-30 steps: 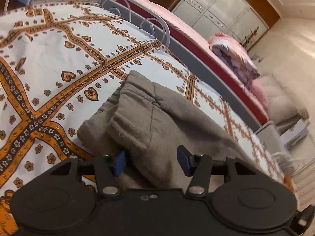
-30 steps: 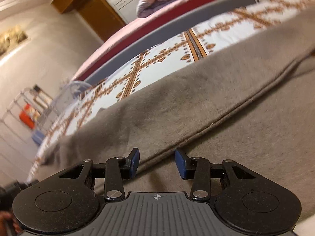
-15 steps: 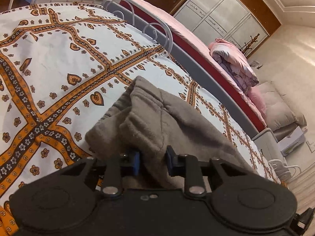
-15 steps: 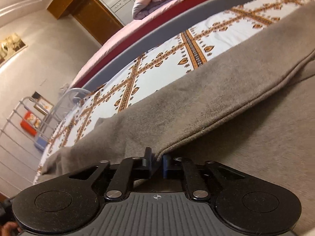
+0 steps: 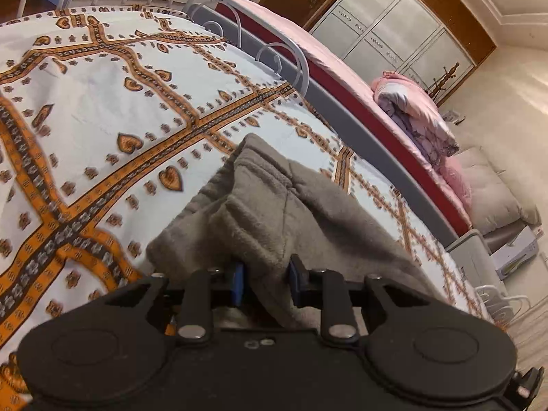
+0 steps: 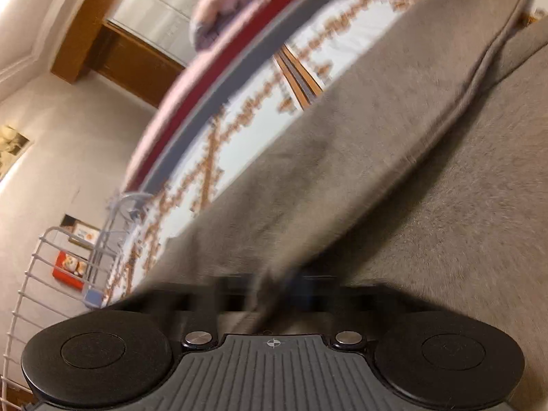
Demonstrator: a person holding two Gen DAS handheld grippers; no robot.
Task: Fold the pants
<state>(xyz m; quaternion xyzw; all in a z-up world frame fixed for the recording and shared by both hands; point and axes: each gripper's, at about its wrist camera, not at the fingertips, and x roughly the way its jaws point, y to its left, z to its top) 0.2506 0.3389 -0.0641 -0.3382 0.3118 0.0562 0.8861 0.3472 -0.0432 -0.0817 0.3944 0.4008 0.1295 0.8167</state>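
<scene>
The big bed has a white cover with orange lines and little hearts. The gray pants lie on it, soft and fuzzy, bunched up at one end. In the right wrist view the pants fill most of the picture, with a long seam running up to the top corner.

The left gripper sits right at the near end of the pants. Its two blue fingers are squeezed on a thick fold of the gray cloth, and the cloth bulges up between them.

The right gripper is at the edge of a pants leg. Its jaws have just been closing, and a thin edge of gray cloth is pinched between them.

The right wrist view is very blurry, so the fingertips there are just dark smudges. The black gripper bodies hide the cloth closest to each camera. The far end of the pants is cut off in both views.
</scene>
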